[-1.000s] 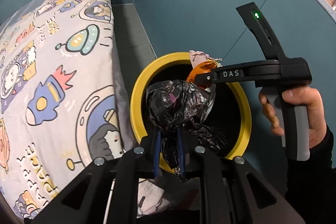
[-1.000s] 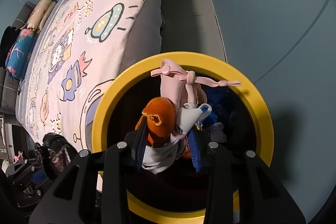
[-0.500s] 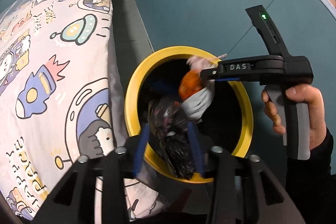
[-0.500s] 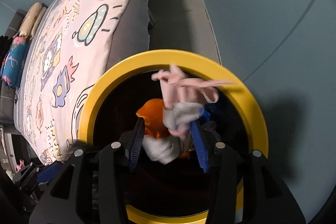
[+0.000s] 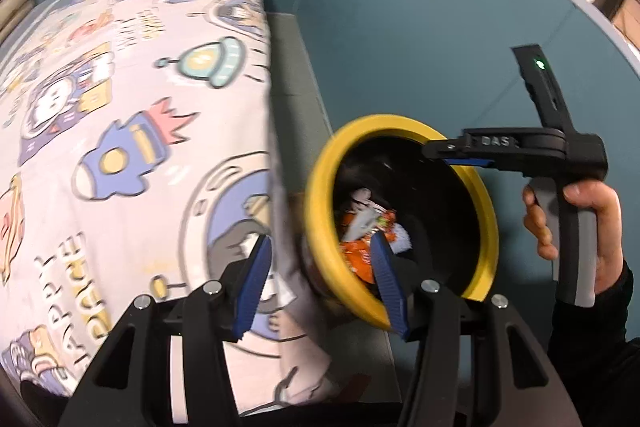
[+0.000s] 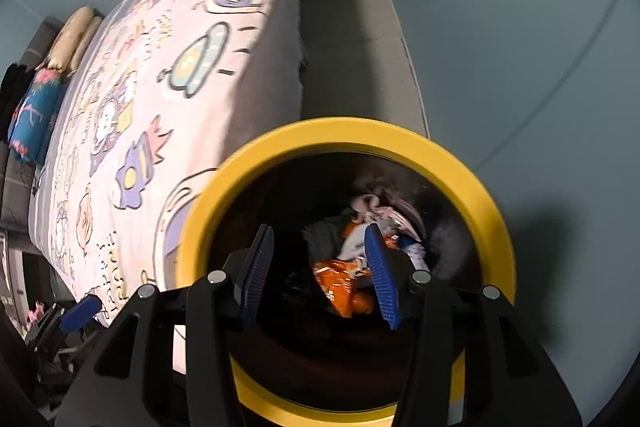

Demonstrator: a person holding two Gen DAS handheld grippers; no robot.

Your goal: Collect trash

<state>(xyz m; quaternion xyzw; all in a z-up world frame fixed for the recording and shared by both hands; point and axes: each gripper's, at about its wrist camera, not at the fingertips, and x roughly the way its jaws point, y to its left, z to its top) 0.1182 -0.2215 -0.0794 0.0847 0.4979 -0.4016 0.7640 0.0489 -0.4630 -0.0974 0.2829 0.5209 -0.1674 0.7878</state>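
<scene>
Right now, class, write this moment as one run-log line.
left tongs: open, empty | right tongs: open, empty | round yellow-rimmed black bin: holds orange wrapper and pale crumpled scraps | step: trash dropped

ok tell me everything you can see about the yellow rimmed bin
The bin is round, with a thick, smooth yellow rim and a black inside that looks like plastic. It stands upright on the floor strip between the cartoon-print bed and the blue-grey wall, close against the bed's side. In it lie orange wrappers and pale crumpled scraps. The right gripper hangs open above its mouth; the left gripper is open beside the rim.
</scene>
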